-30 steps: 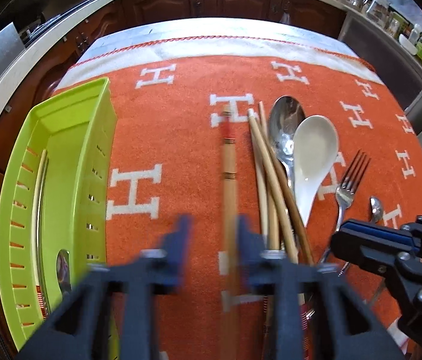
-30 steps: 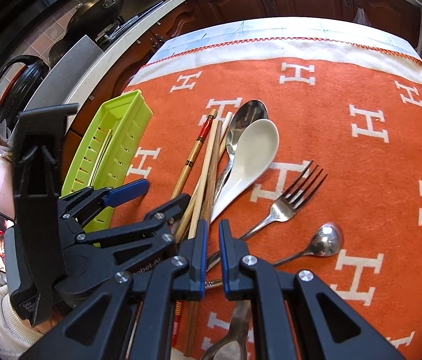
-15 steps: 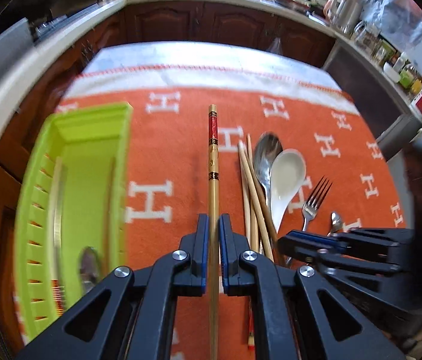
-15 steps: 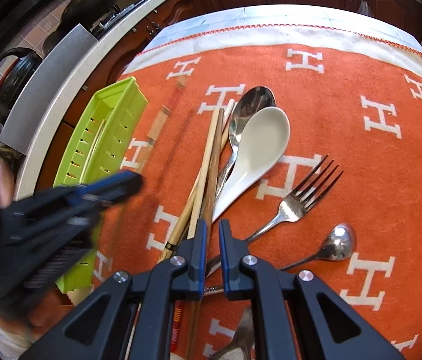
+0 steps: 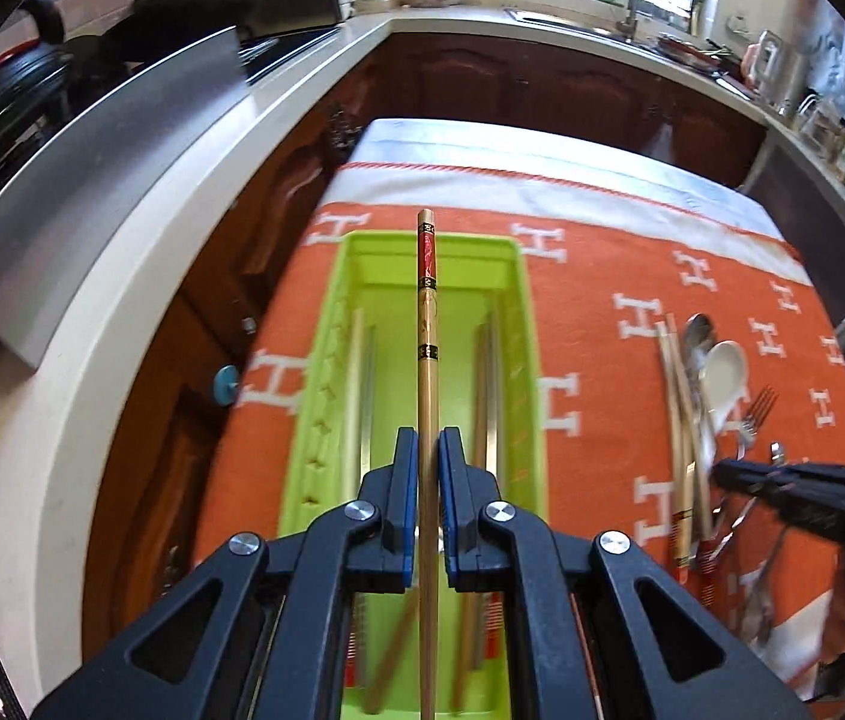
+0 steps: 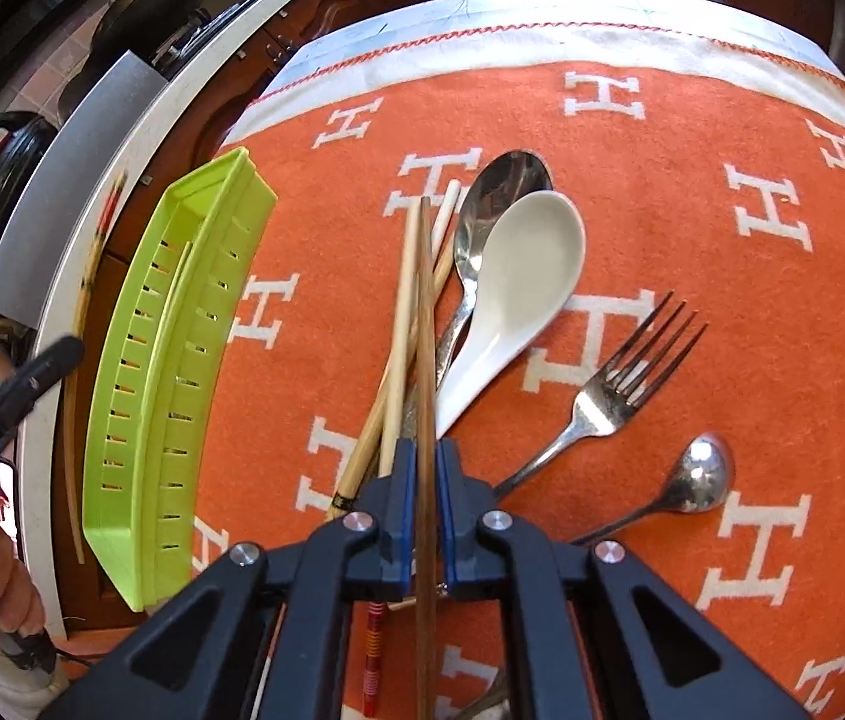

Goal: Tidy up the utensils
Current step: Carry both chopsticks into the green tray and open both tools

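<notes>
A gold chopstick [image 5: 427,360], banded in red and black near its far end, is pinched between the nearly closed jaws of the left gripper [image 5: 427,480]. It is held lengthwise above the middle of the green tray [image 5: 527,324], its far tip reaching just past the tray's far rim. Inside the tray, long pale and metallic utensils are seen lying along both side walls, though blur keeps them from being told apart.

A brown chopstick [image 6: 426,360] is clamped in the same way by the right gripper [image 6: 426,492], whose jaws are drawn in tight on it. Its far end points up the orange cloth [image 6: 722,300], and whether it is lifted clear of the pile cannot be told.

Beside it, two pale chopsticks [image 6: 399,324] are crossed under and to the left of the brown one. Just to the right, a white soup spoon [image 6: 518,288] is laid partly over a steel spoon [image 6: 500,192]. Further right, a fork [image 6: 620,396] is set at a slant with its tines toward the far right, and a small spoon [image 6: 695,474] is placed near it, bowl away from the gripper. A red-striped chopstick end [image 6: 372,654] is seen under the right gripper.

The tray is set at the left edge of the cloth, well apart from the pile. The cloth, patterned with white H letters, is spread over the bench [image 5: 482,138].
</notes>
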`<state>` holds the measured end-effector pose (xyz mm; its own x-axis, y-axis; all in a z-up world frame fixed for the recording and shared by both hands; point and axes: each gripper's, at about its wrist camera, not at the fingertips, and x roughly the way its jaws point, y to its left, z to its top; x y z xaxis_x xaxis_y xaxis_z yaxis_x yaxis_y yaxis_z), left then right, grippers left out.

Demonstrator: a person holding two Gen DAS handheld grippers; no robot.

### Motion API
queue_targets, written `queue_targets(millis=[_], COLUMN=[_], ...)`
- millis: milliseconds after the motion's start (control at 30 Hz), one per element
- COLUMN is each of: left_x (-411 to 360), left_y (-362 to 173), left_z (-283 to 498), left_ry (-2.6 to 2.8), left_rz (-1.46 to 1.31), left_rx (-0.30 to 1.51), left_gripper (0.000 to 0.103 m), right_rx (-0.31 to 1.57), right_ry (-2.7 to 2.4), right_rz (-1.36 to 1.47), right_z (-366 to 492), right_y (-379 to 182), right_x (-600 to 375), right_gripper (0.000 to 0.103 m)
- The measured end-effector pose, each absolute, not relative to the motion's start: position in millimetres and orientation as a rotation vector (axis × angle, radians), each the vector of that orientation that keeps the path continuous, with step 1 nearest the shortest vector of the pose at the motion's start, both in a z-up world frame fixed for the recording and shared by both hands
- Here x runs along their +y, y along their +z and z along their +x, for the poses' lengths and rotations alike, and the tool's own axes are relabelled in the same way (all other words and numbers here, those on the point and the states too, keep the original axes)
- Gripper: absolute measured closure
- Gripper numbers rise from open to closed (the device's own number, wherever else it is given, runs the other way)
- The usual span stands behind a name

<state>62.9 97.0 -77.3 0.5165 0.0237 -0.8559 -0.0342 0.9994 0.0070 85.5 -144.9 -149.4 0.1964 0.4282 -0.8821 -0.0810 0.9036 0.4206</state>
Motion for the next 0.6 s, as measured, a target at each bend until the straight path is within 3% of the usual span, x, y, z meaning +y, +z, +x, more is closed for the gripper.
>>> queue_targets(millis=[367,600], left_x=[120.0,136.1], left_y=[-94.9,-95.7], left_z=[60.4,59.9], left_ry=[0.019,0.056], left_rz=[-0.055,-0.109], left_rx=[1.031,1.019], left_gripper=[0.098,0.075], right_rx=[1.240,1.271], right_ry=[0.481,0.534], right_rz=[0.420,0.462], right_z=[88.6,104.1], right_y=[-77.4,-67.5], right_x=[-117.9,-70.1], right_gripper=[0.096,0.096])
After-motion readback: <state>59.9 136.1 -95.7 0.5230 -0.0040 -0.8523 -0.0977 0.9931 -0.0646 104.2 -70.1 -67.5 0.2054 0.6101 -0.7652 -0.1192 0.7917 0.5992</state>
